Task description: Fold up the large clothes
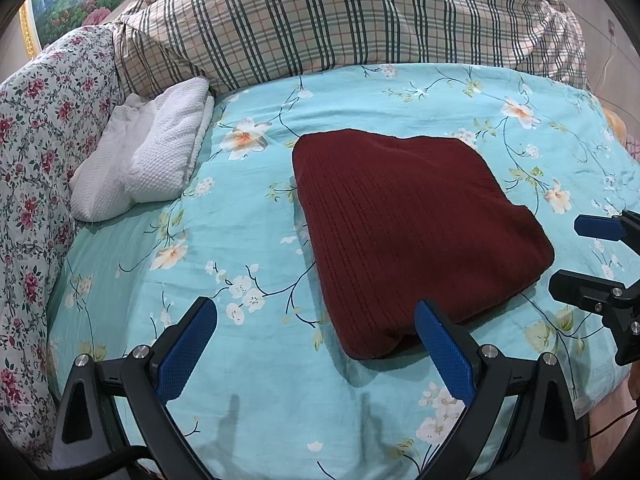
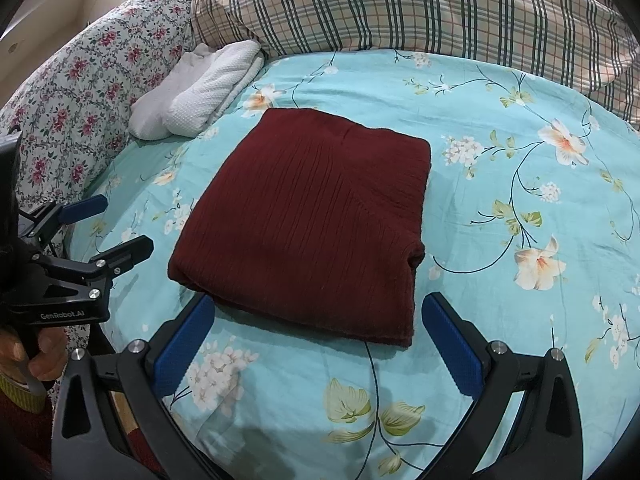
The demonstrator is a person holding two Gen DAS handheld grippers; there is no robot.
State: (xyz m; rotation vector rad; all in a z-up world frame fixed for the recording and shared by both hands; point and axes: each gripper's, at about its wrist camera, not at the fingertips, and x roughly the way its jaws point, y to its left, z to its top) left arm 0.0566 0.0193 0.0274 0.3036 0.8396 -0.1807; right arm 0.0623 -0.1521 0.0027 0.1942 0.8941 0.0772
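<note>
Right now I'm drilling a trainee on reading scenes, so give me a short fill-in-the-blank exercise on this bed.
1. The dark red sweater lies ____ into a compact rectangle on the floral sheet.
2. Both the left gripper and right gripper are ____.
3. The white towel lies to the ____ of the sweater.

Missing words: folded; open; left

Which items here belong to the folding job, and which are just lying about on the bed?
Part of the job:
- maroon sweater, folded into a rectangle
- left gripper, jaws open
- right gripper, jaws open

Just lying about:
- white textured cloth
- plaid quilt
- rose-print quilt
- blue floral sheet underneath
</note>
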